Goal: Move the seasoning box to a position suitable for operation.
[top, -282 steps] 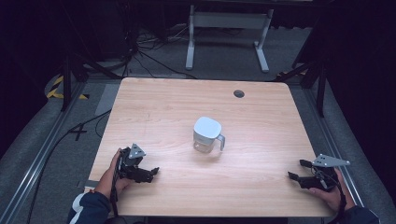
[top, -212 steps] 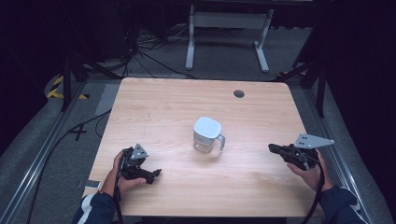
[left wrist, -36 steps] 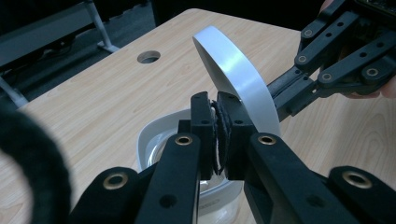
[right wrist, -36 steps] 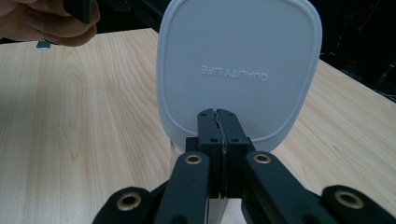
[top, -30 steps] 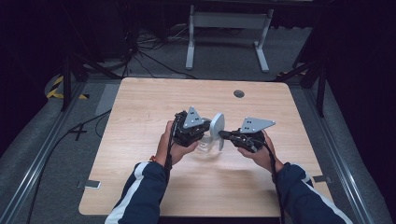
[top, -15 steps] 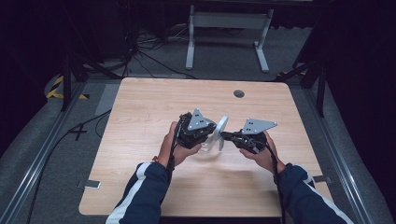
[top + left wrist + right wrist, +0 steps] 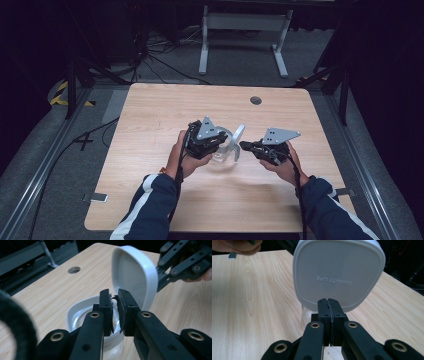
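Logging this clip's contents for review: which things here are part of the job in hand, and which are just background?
In the job:
- white lid, tipped up on edge, pinched by the right gripper
- clear container with white rim, gripped at the rim by the left gripper

Just there:
- wooden table and its cable hole
- metal stand behind the table
- floor cables

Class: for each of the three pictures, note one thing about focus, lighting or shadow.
High view: the table is evenly lit, the surroundings fall dark, and soft shadows lie under the forearms. Left gripper view: a dark blurred shape at lower left is out of focus, while the white lid stays sharp. Right gripper view: the lid's embossed lettering reads clearly, without glare.
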Demonstrator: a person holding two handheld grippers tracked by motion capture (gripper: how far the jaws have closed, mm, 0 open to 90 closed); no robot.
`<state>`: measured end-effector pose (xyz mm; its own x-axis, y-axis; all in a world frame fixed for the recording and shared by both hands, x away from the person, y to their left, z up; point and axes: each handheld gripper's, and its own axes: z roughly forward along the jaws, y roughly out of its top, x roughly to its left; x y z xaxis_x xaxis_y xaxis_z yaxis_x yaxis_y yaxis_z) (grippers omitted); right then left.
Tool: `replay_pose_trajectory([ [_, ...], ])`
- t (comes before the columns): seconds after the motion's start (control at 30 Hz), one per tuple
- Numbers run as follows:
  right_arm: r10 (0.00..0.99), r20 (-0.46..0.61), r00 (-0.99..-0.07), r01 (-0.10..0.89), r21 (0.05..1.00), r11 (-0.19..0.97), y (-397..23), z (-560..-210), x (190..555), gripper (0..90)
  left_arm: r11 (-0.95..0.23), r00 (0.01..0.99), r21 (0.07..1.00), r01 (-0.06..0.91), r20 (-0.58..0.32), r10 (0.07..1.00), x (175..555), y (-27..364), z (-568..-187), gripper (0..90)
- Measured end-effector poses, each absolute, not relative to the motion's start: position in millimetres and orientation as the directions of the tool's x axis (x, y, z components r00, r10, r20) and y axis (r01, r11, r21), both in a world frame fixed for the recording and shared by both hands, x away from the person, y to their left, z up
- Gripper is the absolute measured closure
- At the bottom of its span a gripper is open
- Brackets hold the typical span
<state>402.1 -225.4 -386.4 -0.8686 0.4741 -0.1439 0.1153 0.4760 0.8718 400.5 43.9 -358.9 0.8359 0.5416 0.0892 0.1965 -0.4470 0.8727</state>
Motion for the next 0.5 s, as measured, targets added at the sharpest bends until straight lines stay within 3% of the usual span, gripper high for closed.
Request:
replay_pose_trajectory([
  [0.5, 0.503, -0.152, -0.851, 0.152, 0.845, 0.513, -247.6, -379.3, 397.8, 83.8, -0.523, 0.78, 0.821, 0.227, 0.169, 0.602, 386.7, 110.9, -370.8, 68.5],
])
